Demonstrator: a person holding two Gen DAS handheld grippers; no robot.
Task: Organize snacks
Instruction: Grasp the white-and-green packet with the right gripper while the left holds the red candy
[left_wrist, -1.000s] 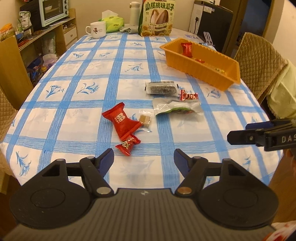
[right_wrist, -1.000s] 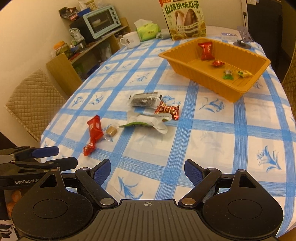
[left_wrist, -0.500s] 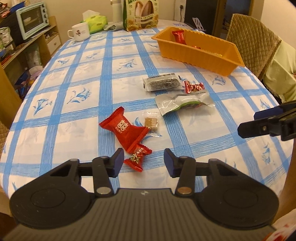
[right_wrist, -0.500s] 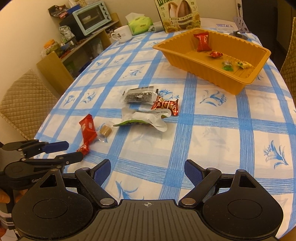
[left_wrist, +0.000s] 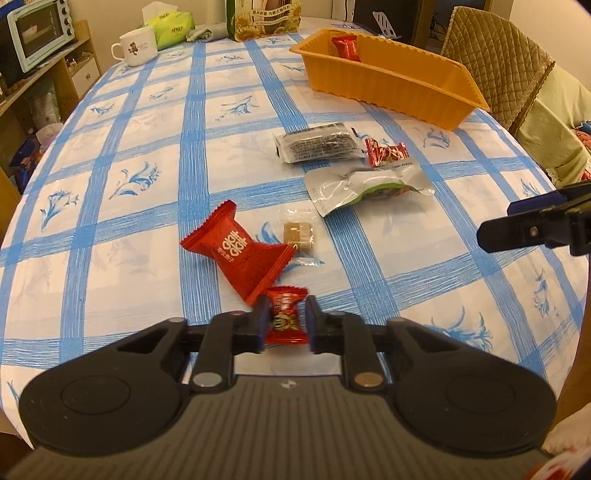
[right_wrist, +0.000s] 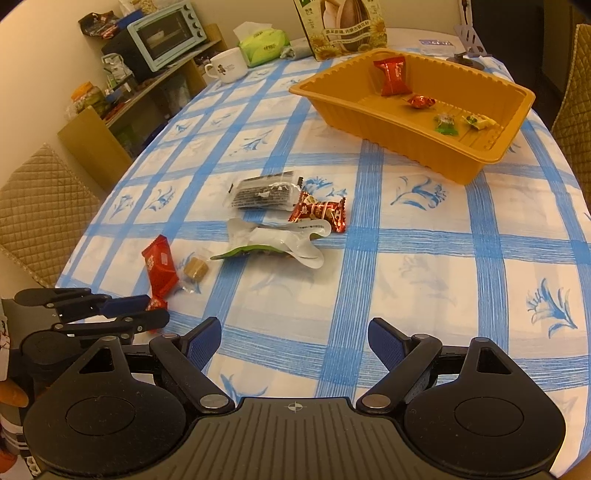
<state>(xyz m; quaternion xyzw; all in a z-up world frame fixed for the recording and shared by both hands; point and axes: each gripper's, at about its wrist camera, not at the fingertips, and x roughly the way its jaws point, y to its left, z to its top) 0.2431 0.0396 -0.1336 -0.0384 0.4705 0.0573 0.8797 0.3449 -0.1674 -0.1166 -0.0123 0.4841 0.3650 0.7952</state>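
My left gripper (left_wrist: 285, 322) is shut on a small red candy (left_wrist: 286, 317) at the near edge of the blue-checked table; the right wrist view shows the same left gripper (right_wrist: 151, 310) at lower left. Just beyond lie a larger red snack pack (left_wrist: 240, 253), a clear-wrapped brown sweet (left_wrist: 297, 233), a silver-green pouch (left_wrist: 364, 186), a dark packet (left_wrist: 319, 142) and a red-white candy (left_wrist: 386, 151). The orange tray (right_wrist: 458, 162) at the far right holds several sweets. My right gripper (right_wrist: 293, 343) hovers open over bare cloth, nothing between its fingers.
A white mug (left_wrist: 136, 46), green tissue pack (left_wrist: 170, 22) and sunflower-seed bag (right_wrist: 343, 26) stand at the table's far end. A shelf with a toaster oven (right_wrist: 166, 33) is at the left. Quilted chairs (left_wrist: 495, 55) flank the table.
My left gripper moved forward and down onto the small red candy and its jaws went from wide open to shut on it. The right gripper stayed open and hardly moved.
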